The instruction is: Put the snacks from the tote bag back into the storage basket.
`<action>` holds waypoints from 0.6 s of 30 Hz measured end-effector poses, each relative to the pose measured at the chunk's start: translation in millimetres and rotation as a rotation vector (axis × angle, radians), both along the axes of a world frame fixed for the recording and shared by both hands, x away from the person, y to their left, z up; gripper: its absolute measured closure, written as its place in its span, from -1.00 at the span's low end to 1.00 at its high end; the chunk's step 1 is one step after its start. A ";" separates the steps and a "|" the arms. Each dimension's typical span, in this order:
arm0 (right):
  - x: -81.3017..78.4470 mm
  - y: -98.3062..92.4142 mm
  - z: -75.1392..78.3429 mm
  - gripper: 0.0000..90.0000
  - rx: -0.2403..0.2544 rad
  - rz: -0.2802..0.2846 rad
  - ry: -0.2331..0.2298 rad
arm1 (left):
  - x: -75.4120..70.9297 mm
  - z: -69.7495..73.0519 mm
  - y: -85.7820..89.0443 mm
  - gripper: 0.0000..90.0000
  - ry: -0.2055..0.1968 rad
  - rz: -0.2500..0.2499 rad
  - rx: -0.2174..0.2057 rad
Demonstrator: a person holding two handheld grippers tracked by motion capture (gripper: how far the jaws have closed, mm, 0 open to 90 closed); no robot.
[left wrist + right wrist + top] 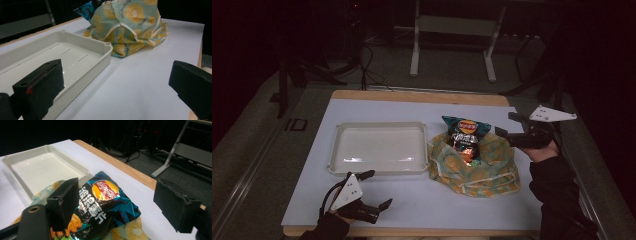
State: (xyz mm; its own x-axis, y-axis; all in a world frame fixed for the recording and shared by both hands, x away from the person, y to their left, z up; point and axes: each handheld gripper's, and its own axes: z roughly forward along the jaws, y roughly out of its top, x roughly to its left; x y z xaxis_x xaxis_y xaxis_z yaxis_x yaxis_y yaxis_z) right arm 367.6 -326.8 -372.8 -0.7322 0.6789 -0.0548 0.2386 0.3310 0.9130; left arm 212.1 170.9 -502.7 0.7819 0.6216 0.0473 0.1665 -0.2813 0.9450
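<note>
A blue chip bag (465, 134) pokes out of a green cloth bag with a yellow fruit print (477, 172) on the right half of the white table. An empty white tray (337, 150) lies just left of it. My right gripper (506, 123) hovers open just right of the chip bag's top. In the right gripper view the chip bag (105, 202) lies between and below that gripper's (120, 200) spread jaws, untouched. My left gripper (379, 188) is open near the table's front edge, below the tray. Ahead of it (116, 82) are the tray's corner (100, 65) and the cloth bag (130, 27).
The table's wooden edge (412, 95) runs along the back. On the floor beyond stand a white metal frame (452, 45) and black cables (367, 65). Bare white tabletop (437, 205) spreads in front of the tray and cloth bag.
</note>
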 end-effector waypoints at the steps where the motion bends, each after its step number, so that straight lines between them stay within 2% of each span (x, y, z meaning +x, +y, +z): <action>1: 3.1 0.9 -0.3 -0.52 -0.003 -0.005 0.003 | -0.1 0.0 0.0 -0.99 0.000 0.000 0.000; 10: 25.9 7.6 -11.3 -0.43 -0.010 -0.011 0.053 | 0.3 0.0 0.1 -0.99 0.002 -0.001 -0.001; 14: 37.6 7.2 -19.1 -0.32 -0.002 -0.006 0.083 | 0.5 -0.2 0.1 -0.99 0.002 -0.001 0.001; 18: 48.3 8.0 -28.7 -0.25 -0.032 -0.001 0.100 | 0.5 -0.3 -0.1 -0.99 0.002 -0.002 0.003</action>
State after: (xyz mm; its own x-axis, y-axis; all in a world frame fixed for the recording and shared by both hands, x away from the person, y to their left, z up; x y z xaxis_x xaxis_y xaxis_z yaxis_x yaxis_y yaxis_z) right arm 415.9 -318.8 -401.6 -0.7342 0.6789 -0.0034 0.3280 0.3590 0.8738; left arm 212.5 170.8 -503.0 0.7833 0.6198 0.0475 0.1680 -0.2847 0.9438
